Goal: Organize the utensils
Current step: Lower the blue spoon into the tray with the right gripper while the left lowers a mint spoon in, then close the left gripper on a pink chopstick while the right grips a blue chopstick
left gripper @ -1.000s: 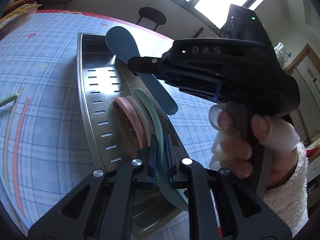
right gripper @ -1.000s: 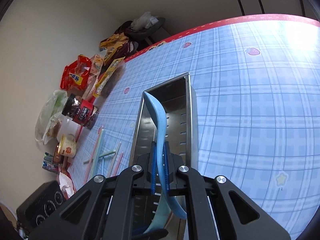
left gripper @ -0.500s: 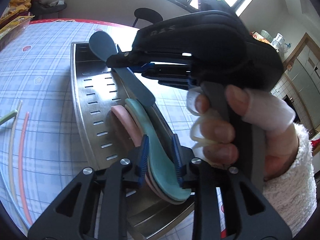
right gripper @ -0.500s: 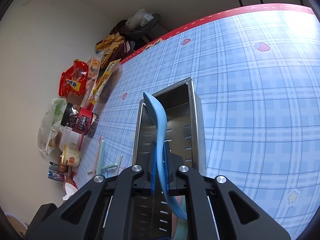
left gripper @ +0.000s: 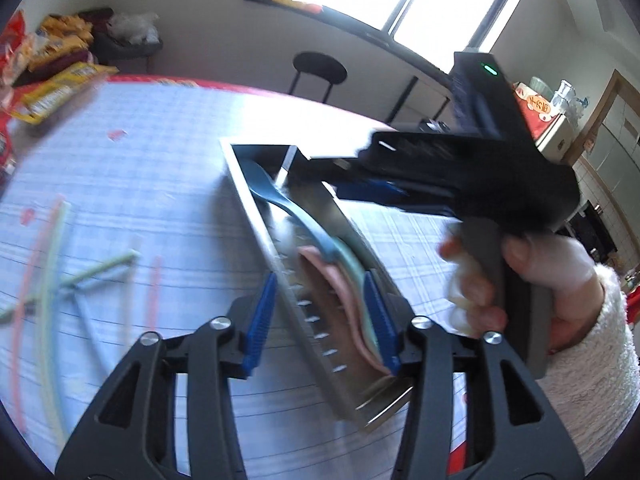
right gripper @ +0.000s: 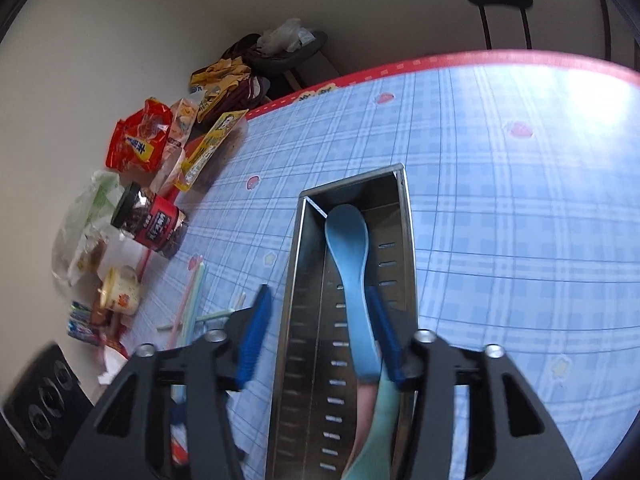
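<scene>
A: What are the spoons looking like?

B: A blue spoon (right gripper: pixel 352 276) is lying lengthwise in the steel tray (right gripper: pixel 409 240), bowl toward the tray's far end. A pink spoon (left gripper: pixel 332 284) and a green spoon (left gripper: pixel 354 264) are lying under its handle, at the tray's near end. The tray is narrow with slotted walls, sitting on the checked tabletop (right gripper: pixel 520 260).

A: And the tools?

B: The right tool (right gripper: pixel 320 328) is opening; its blue pads are standing apart, one outside the tray's left wall, one just beside the blue handle, pinching nothing. The left tool (left gripper: pixel 324 320) is opening too, its pads straddling the tray's near end, also gripping nothing.

A: Anything hard to make out?

B: The left view is blurring heavily. The right tool's body is covering the tray's right wall there, and whether the right pad is touching the handle, I cannot tell. The pink and green spoons are cut off at the tray's near end. Straws (left gripper: pixel 56 264) left of the tray are smearing into streaks.
</scene>
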`<state>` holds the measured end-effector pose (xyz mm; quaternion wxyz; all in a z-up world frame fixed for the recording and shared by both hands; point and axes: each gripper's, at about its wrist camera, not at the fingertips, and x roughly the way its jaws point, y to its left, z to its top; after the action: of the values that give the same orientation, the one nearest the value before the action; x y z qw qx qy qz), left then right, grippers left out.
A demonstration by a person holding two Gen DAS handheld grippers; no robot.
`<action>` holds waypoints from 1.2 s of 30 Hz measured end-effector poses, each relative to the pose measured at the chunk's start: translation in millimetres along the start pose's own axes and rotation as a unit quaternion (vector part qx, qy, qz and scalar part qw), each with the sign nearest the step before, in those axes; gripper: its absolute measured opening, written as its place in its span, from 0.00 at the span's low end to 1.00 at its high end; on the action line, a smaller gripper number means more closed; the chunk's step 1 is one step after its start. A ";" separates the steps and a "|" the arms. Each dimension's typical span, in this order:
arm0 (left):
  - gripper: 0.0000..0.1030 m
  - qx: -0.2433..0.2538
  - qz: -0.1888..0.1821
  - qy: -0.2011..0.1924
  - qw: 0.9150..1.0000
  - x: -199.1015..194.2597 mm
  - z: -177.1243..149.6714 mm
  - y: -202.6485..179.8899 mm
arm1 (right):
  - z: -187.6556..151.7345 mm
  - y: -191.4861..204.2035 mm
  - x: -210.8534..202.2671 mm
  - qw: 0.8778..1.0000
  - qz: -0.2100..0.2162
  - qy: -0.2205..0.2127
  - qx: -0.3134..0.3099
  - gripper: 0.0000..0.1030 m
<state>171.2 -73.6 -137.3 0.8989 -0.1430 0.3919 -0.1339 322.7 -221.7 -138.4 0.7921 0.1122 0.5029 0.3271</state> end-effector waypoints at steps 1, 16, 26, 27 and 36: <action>0.56 0.003 0.005 -0.008 1.000 -8.9 0.9 4.2 | -3.7 6.4 -5.9 1.000 -0.009 -0.005 -0.014 0.65; 0.44 0.044 0.070 -0.050 0.995 -120.6 -21.5 119.3 | -110.8 114.1 -20.9 0.982 -0.063 -0.084 -0.157 0.69; 0.23 0.027 0.086 -0.009 0.996 -107.8 -60.2 170.9 | -143.0 155.4 61.1 0.983 -0.045 0.008 -0.176 0.25; 0.23 0.028 0.088 -0.008 0.996 -106.8 -61.7 172.6 | -145.8 157.5 65.7 0.983 -0.047 0.014 -0.178 0.25; 0.23 0.025 0.113 0.020 0.993 -91.4 -64.3 191.6 | -155.6 173.2 75.1 0.967 -0.105 0.019 -0.232 0.12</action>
<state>88.1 125.8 -187.7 0.9034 -0.0725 0.4202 -0.0443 138.1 -66.1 -177.9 0.8166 -0.1340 0.4374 0.3520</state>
